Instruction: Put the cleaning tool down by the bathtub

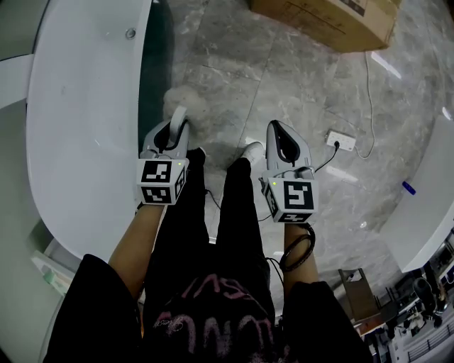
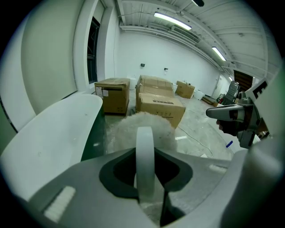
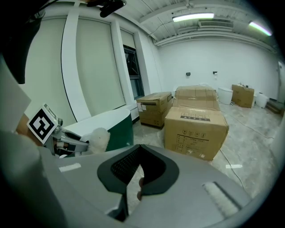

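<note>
Head view: the white bathtub (image 1: pixel 78 106) with its dark green side panel runs along the left. Just beside that panel, above the grey stone floor (image 1: pixel 234 64), the left gripper (image 1: pixel 170 136) grasps the cleaning tool (image 1: pixel 186 103), whose fluffy pale head hangs next to the tub's side without resting on the rim. The right gripper (image 1: pixel 281 138) is further from the tub, on the far side of the person's legs, with nothing in it. A cardboard box (image 1: pixel 333 18) stands well away from the tub, and a floor socket (image 1: pixel 339 142) with a white cable lies beyond the right gripper.

Left gripper view: the left gripper (image 2: pixel 147 178) has its jaws clenched on the tool's flat white handle, which stands upright between them, with the cleaning tool (image 2: pixel 143 129) head just past the tips. The bathtub (image 2: pixel 53 129) fills the left side, and cardboard boxes (image 2: pixel 159 107) stand beyond its end. The right gripper (image 2: pixel 231 115) is opposite the tub.

Right gripper view: the right gripper (image 3: pixel 136 178) has its jaws pressed together with nothing between them. The left gripper (image 3: pixel 67 140) and the cleaning tool (image 3: pixel 99 139) head appear against the bathtub (image 3: pixel 111 119), and a cardboard box (image 3: pixel 196 127) stands beyond the tub's green end.
</note>
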### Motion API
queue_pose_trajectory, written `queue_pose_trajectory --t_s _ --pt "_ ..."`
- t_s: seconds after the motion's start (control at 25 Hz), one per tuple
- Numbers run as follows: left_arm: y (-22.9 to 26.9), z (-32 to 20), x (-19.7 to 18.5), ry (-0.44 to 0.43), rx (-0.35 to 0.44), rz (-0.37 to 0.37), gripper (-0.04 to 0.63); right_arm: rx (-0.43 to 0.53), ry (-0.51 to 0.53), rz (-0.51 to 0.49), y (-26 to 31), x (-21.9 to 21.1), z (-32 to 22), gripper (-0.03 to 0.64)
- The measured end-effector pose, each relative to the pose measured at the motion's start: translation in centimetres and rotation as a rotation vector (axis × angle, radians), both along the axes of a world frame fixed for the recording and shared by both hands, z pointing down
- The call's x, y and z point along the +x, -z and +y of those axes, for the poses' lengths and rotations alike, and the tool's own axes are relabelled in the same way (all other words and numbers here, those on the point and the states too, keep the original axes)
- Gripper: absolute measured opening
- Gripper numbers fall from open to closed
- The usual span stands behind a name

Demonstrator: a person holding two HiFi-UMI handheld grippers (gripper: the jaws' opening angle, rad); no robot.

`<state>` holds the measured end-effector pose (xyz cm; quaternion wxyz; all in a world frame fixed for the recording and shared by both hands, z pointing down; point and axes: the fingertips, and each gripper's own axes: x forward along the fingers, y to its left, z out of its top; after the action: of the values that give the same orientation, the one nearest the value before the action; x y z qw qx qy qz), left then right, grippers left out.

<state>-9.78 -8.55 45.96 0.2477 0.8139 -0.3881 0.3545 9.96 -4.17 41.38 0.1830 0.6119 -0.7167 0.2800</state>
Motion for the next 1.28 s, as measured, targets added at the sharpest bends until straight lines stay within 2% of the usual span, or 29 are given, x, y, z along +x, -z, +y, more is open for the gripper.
queue_pose_trajectory --t_s 0.48,1.28 --pt "-5.9 0.1 0.2 -0.009 -0.025 -0.01 0.09 -0.038 -0.001 -0.024 -5.6 -1.3 0.1 0.022" --pt "-17.2 2.6 -1.3 0.029 -0.068 -0.044 0.09 -0.094 -0.013 -0.055 -16.7 -2.2 2.6 0.023"
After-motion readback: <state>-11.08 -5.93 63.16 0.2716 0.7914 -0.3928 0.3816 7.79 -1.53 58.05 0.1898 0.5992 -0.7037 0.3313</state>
